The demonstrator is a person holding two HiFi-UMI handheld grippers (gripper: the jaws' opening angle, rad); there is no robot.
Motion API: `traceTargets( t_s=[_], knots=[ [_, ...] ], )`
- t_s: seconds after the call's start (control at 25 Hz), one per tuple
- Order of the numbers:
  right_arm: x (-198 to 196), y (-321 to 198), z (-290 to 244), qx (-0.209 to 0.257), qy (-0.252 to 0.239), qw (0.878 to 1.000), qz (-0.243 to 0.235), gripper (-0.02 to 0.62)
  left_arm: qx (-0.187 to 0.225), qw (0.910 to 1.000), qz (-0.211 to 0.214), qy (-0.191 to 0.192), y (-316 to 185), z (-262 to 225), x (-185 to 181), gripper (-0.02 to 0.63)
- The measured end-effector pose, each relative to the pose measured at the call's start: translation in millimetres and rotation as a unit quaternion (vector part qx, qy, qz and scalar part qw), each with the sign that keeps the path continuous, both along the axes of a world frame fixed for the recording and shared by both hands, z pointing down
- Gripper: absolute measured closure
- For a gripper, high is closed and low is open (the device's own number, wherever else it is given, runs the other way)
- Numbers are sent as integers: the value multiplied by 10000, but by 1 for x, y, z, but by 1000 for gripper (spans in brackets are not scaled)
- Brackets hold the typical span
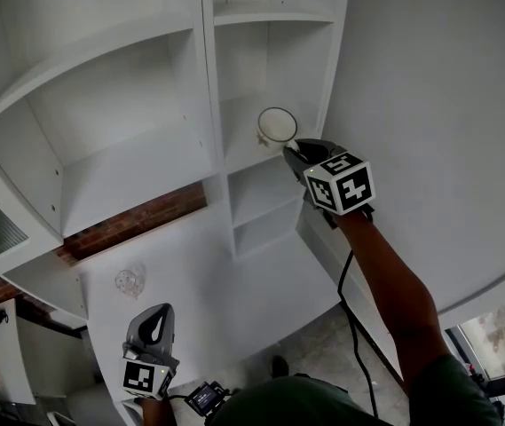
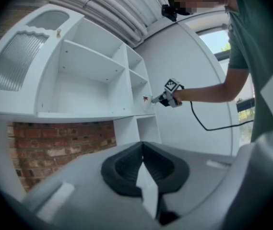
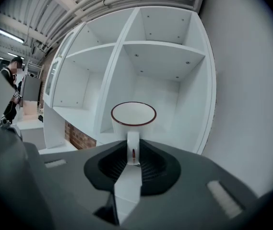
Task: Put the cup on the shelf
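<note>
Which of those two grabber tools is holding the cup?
The right gripper, raised to the shelf, its jaws shut on the handle of the cup. The left gripper hangs low, shut and empty.

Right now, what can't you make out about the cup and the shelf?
Cup bottom, right gripper view: hidden behind the right gripper holding its handle, so contact with the shelf is unclear.
Cup, left gripper view: too small.
Clear object, head view: too faint to identify.
</note>
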State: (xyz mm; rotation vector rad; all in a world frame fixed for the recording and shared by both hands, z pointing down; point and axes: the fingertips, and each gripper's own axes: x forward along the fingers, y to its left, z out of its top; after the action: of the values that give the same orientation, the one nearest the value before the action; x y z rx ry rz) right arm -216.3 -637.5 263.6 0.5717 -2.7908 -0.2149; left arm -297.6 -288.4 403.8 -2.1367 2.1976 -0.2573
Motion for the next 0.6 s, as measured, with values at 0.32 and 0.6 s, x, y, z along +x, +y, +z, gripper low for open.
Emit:
traceTargets(
  t_s=[0.32, 0.6],
  knots=[
    [-19, -18, -9, -99, 34, 9999, -49, 531, 35, 9997, -248, 6, 7, -3, -7, 603],
    [-28, -31, -14, -181, 135, 9997, -103, 529, -37, 9993, -375, -54, 6, -4, -8, 603]
  ],
)
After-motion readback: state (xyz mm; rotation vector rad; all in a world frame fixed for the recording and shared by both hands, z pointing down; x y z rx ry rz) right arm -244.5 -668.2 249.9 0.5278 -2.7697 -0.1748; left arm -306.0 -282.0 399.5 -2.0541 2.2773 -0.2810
